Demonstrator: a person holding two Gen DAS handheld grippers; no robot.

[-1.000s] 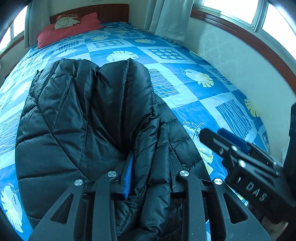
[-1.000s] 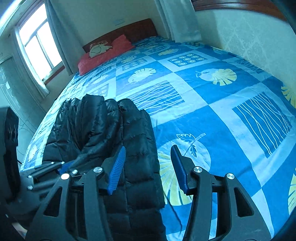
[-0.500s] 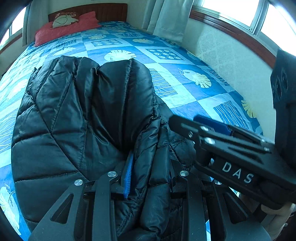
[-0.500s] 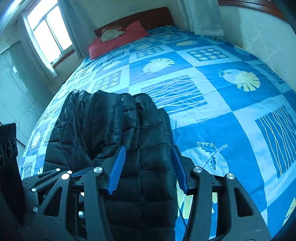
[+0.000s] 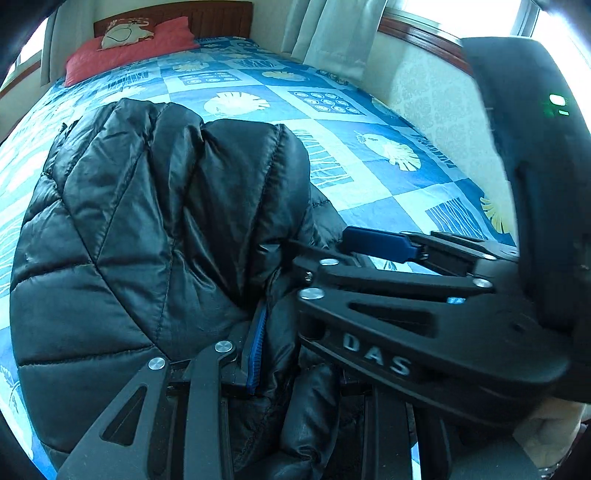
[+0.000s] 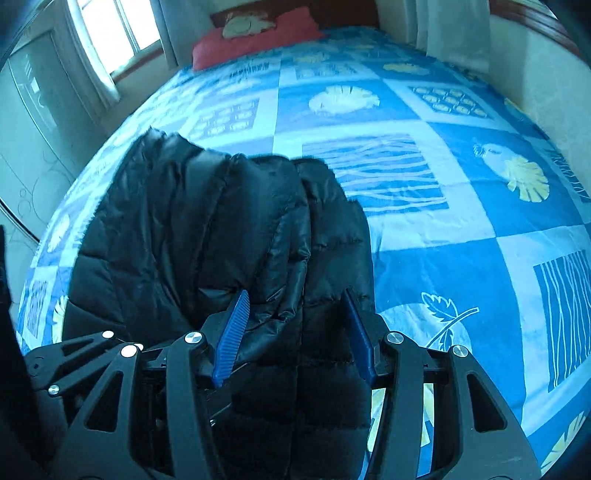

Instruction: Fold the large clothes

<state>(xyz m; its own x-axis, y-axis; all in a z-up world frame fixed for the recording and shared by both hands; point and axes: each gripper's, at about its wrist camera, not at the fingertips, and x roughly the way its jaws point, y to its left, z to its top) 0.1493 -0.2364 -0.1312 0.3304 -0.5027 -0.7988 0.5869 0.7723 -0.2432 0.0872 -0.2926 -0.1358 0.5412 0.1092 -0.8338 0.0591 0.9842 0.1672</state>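
A black quilted puffer jacket lies on the blue patterned bed, its sides folded inward. My left gripper is shut on a bunched fold of the jacket at its near edge. My right gripper is open, its blue pads on either side of the jacket's right-hand fold, not closed on it. The right gripper's body crosses the left wrist view from the right, just above the left gripper.
A red pillow and wooden headboard are at the far end of the bed. A wall with curtains runs along the right side. A window and wardrobe stand to the left.
My right gripper has moved left from over the bedsheet onto the jacket and now straddles its right fold, close over my left gripper. The left gripper has kept its hold.
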